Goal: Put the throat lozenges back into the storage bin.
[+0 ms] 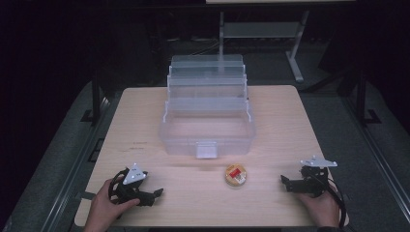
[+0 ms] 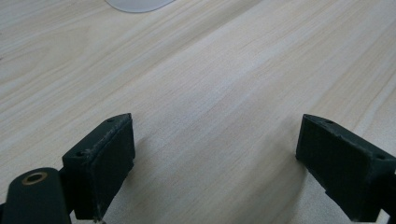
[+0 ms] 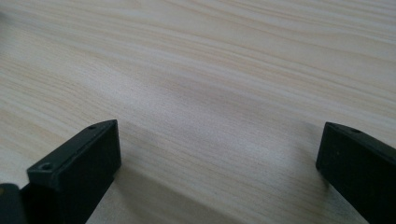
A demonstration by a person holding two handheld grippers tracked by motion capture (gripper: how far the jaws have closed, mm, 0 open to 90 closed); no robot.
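Observation:
A clear plastic tiered box [image 1: 208,121] stands open at the middle of the wooden table [image 1: 275,111]. In front of it lies a small round tin [image 1: 235,175] with a red and yellow label. My left gripper [image 1: 153,195] rests low at the near left, held by a hand, its tips pointing right toward the tin. In the left gripper view my left gripper [image 2: 215,163] stands open over bare wood. My right gripper [image 1: 286,182] sits at the near right, tips pointing left toward the tin. In the right gripper view my right gripper [image 3: 219,172] is open with only tabletop between its jaws.
The table's front edge [image 1: 203,225] runs just behind both hands. Dark floor and metal frame legs [image 1: 295,58] surround the table beyond its far side. A pale rounded edge of the box [image 2: 137,4] shows at the top of the left gripper view.

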